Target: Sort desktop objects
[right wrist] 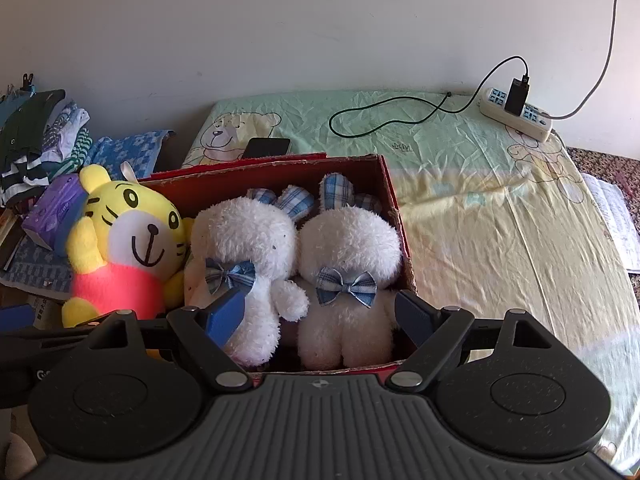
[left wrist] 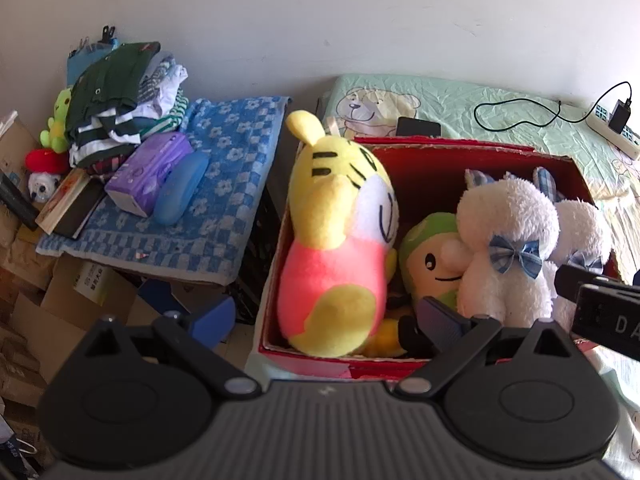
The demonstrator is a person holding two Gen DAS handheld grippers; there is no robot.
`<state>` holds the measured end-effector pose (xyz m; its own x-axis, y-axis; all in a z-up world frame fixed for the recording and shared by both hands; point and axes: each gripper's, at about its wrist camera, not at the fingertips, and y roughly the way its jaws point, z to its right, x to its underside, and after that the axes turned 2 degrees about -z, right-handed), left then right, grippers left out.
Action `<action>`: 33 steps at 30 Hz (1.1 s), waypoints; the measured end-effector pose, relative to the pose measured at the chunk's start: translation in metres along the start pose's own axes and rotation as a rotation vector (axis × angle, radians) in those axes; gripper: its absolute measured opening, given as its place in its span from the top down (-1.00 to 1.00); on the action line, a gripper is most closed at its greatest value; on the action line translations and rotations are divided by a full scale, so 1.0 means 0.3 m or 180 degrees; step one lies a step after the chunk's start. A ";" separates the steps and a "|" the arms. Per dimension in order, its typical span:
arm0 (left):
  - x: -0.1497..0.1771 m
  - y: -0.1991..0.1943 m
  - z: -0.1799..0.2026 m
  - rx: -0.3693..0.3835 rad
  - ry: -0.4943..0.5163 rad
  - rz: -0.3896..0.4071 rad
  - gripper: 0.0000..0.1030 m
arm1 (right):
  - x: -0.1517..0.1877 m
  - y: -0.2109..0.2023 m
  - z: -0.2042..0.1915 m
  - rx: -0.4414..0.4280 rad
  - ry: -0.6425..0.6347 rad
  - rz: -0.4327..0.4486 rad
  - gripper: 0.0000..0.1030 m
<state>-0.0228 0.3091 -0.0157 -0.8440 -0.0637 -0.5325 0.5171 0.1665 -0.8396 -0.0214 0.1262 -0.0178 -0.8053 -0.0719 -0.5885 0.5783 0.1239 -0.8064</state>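
Note:
A red cardboard box (left wrist: 460,156) (right wrist: 394,200) holds several plush toys. A yellow tiger toy in pink (left wrist: 336,240) (right wrist: 124,240) stands at its left end. A green-capped doll (left wrist: 430,256) lies in the middle. Two white bunnies with blue bows (right wrist: 244,264) (right wrist: 348,272) stand side by side; they also show in the left wrist view (left wrist: 508,248). My left gripper (left wrist: 324,320) is open and empty, just before the tiger. My right gripper (right wrist: 320,316) is open and empty, its fingers on either side of the bunnies at the box's front.
A blue chequered towel (left wrist: 236,160) left of the box carries a pile of clothes (left wrist: 120,104), a purple tissue pack (left wrist: 152,172) and a blue case (left wrist: 182,188). A phone (right wrist: 267,147), cable and power strip (right wrist: 516,114) lie on the green-yellow sheet (right wrist: 480,200). Cardboard boxes (left wrist: 60,300) are at lower left.

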 end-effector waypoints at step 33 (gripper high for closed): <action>-0.011 0.011 -0.028 0.0139 -0.0212 -0.0107 -0.91 | -0.013 0.028 0.008 -0.0055 0.0147 -0.0105 -0.64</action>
<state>-0.0196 0.3182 -0.0157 -0.8504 -0.1341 -0.5088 0.4957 0.1202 -0.8601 -0.0131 0.1251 -0.0223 -0.8292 -0.0305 -0.5581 0.5494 0.1395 -0.8238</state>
